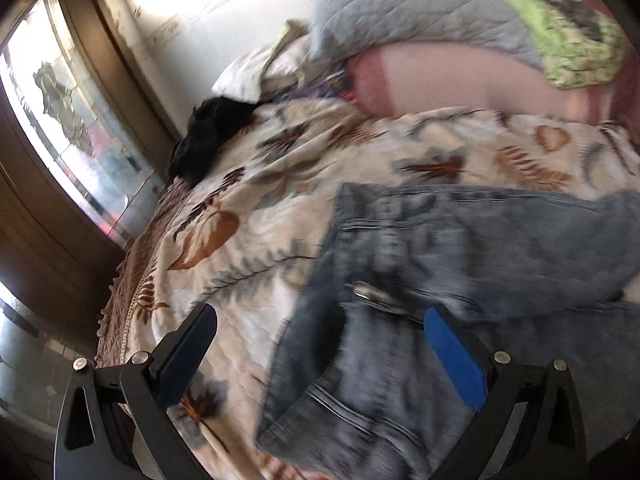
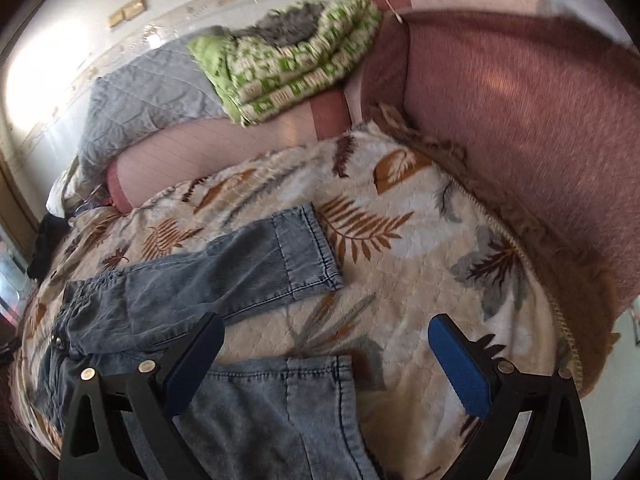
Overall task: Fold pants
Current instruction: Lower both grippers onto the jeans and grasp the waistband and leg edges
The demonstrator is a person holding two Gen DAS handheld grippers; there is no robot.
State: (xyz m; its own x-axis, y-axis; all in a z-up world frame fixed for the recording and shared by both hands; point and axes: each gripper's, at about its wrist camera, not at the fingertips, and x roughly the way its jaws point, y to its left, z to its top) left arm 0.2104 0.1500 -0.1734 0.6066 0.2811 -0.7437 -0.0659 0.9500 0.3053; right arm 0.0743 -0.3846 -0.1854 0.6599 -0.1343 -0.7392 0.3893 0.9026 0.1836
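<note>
Between the fingers of the left gripper point(image 1: 320, 352), spread wide and clamping nothing: the waist end of the jeans point(image 1: 420, 280), blurred, with a metal button point(image 1: 366, 291) just ahead of the gap and nearer the blue-padded finger point(image 1: 456, 356). Beyond the dark finger point(image 1: 188, 356) on the other side, only the leaf-print bedspread point(image 1: 248, 184). Farther ahead and to the left of that finger, a black garment point(image 1: 208, 136) bunched near a white pillow point(image 1: 256, 72), with a window point(image 1: 64, 128) off to the side. Straight ahead, well past the jeans, a pink bolster point(image 1: 460, 80) under a grey quilted blanket point(image 1: 400, 4) and a green patterned blanket point(image 1: 560, 44).

Under the right gripper point(image 2: 324, 364), likewise parted wide and empty: the near leg of the jeans point(image 2: 272, 408), passing beneath the dark finger point(image 2: 188, 368) and ending at a hem between the two fingers. Ahead and left of the gap, the far leg — laid flat, cuff point(image 2: 316, 252) pointing away to the right, apart from the near one. Waistband at far left, beyond the dark finger. Past the blue finger point(image 2: 460, 368), bare bedspread point(image 2: 420, 240), then a dusty-pink upholstered edge point(image 2: 520, 120). Ahead, the bolster point(image 2: 200, 160), grey blanket point(image 2: 140, 100) and green blanket point(image 2: 288, 64) — stacked against the wall.
</note>
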